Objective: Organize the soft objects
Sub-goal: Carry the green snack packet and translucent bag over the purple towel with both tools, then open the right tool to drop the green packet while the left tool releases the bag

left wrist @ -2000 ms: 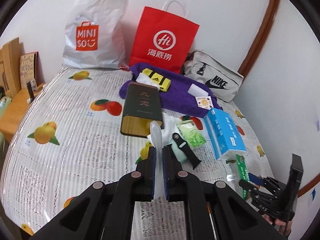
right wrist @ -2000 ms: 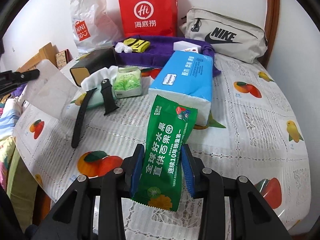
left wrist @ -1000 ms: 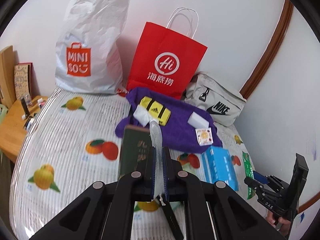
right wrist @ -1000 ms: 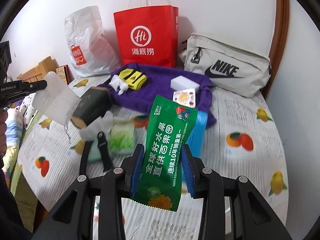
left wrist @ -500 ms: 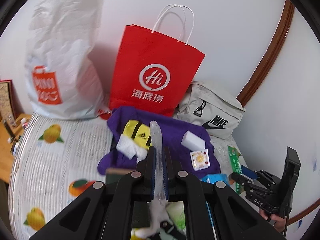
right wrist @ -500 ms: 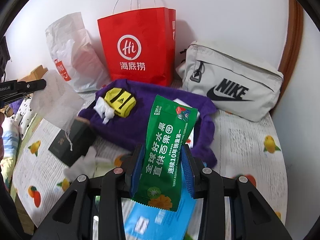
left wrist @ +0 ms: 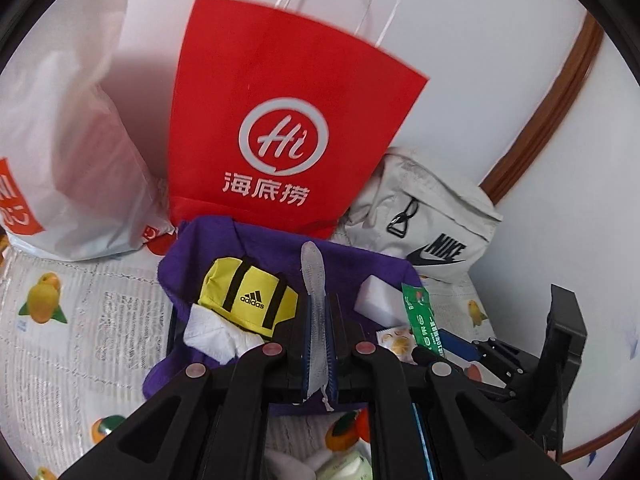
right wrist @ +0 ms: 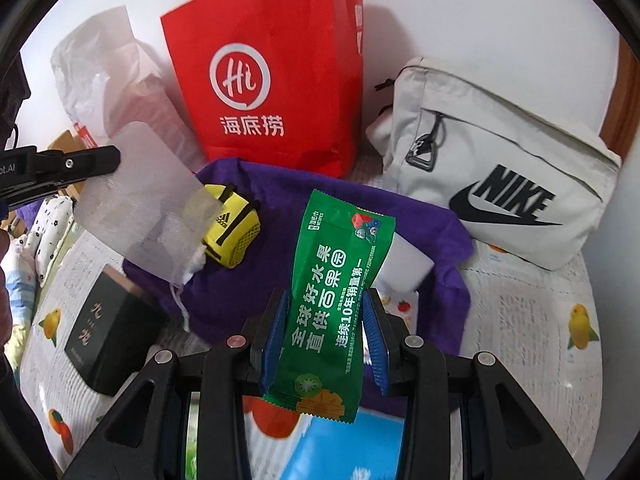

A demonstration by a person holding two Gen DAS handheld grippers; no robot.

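My left gripper [left wrist: 319, 344] matte black with blue ribbed pads [left wrist: 306, 340], round silver screws, my right gripper [right wrist: 326, 336] the same black frame, blue ridged pads [right wrist: 374, 332]

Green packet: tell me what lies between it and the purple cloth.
Nothing visible does. The right gripper holds the green packet above the purple cloth; a white block lies on the cloth just behind it.

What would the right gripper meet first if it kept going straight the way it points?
Probably the purple cloth, with the white block just right of that line; the green packet held in the right gripper would touch first. Depth is unclear.
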